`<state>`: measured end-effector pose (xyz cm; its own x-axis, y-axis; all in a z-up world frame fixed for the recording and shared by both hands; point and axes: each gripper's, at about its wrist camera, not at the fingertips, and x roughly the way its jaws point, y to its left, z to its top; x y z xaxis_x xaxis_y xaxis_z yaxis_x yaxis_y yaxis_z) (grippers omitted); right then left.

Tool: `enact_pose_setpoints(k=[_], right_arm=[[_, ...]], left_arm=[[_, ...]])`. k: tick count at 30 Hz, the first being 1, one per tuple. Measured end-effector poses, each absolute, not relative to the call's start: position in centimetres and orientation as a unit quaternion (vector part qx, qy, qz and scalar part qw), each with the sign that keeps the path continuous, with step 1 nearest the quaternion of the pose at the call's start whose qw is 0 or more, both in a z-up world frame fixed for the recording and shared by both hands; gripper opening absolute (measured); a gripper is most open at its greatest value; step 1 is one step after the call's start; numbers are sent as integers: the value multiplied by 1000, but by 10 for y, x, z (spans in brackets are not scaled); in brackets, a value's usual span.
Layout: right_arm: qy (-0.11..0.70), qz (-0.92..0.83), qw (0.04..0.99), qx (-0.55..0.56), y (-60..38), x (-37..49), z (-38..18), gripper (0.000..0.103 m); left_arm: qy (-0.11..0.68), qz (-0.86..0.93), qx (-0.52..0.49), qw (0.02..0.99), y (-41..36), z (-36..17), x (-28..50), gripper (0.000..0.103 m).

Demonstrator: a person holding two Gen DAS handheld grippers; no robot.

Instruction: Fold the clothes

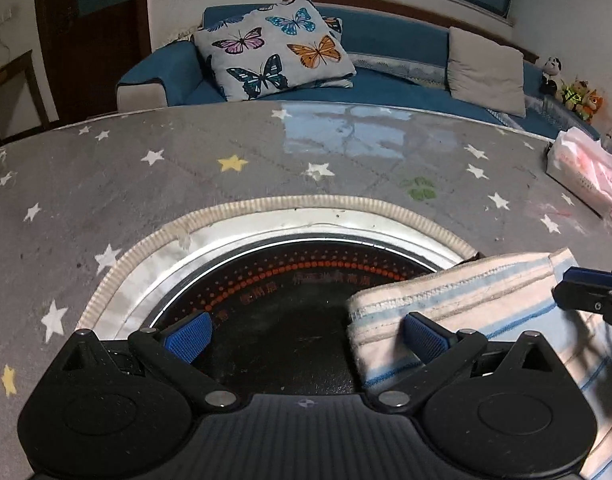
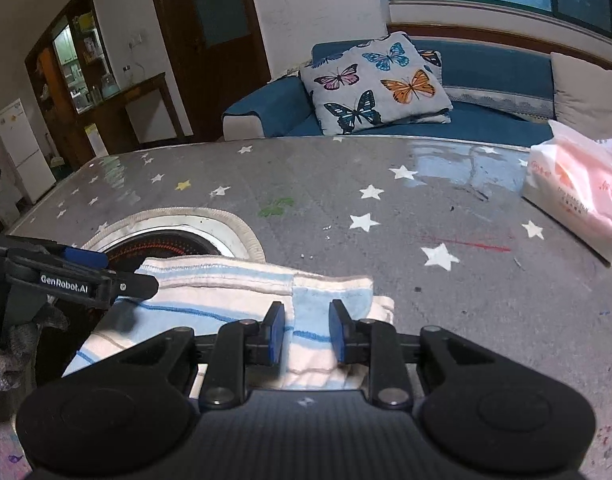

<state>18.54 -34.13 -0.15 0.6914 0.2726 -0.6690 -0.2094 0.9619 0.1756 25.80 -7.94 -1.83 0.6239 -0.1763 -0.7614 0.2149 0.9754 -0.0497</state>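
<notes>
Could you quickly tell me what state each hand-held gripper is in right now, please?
Left hand-held gripper: open, holding nothing.
Right hand-held gripper: partly open above the striped cloth, not clamping it.

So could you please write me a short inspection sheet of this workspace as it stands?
Surface: grey star-print table cover with a round cooktop set in it.
Job's things: striped cloth, folded, partly over the cooktop.
Clutter: pink tissue pack on the table's right side.
Grippers: left tool open wide, one finger on the cloth's edge; right tool open above the cloth.
Cables: nothing seen.
Surroundings: blue sofa, butterfly cushion, window.
</notes>
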Motion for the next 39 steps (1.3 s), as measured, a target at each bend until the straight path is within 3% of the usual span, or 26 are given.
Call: enact_pose_setpoints(k=[5, 16, 25, 31, 35, 39], right_arm=[[364, 134, 921, 46, -340, 189, 2, 30], [366, 136, 920, 40, -340, 194, -2, 30], [362, 141, 921, 29, -336, 187, -1, 31], [356, 181, 917, -7, -310, 154, 12, 37], [351, 207, 913, -31, -293, 133, 21, 47], [358, 253, 896, -67, -261, 109, 18, 48]], left_arm=[[404, -112, 24, 908, -90, -6, 260, 103], [404, -162, 46, 899, -144, -10, 271, 103], [418, -157, 34, 894, -137, -14, 273, 103], [407, -156, 40, 899, -126, 1, 258, 103], [404, -155, 44, 900, -120, 6, 248, 103], [407, -160, 52, 898, -122, 7, 240, 103]])
